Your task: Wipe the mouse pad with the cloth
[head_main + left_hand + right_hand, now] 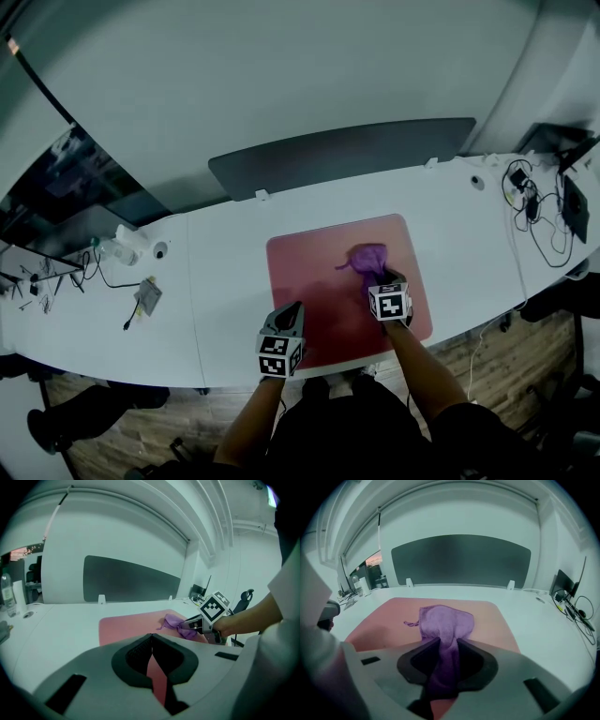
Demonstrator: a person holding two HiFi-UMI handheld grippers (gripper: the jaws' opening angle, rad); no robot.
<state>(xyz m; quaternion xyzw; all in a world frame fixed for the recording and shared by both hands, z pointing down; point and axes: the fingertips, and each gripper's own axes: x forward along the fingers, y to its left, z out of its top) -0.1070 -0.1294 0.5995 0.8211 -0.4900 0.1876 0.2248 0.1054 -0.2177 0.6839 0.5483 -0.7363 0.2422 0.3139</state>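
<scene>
Head view: a flat pink square mouse pad lies on the white desk, with the crumpled purple fabric cloth on its right half.
Left gripper view: the left gripper is clenched and empty above the pad's near edge.
Right gripper view: the right gripper is clamped on the cloth.

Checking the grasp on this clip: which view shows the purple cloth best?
The right gripper view: the cloth fills the centre, pinched in the jaws of the right gripper and bunched on the mouse pad. The head view shows it small, from above. The left gripper view shows it side-on, farther off, beside the right gripper.
</scene>
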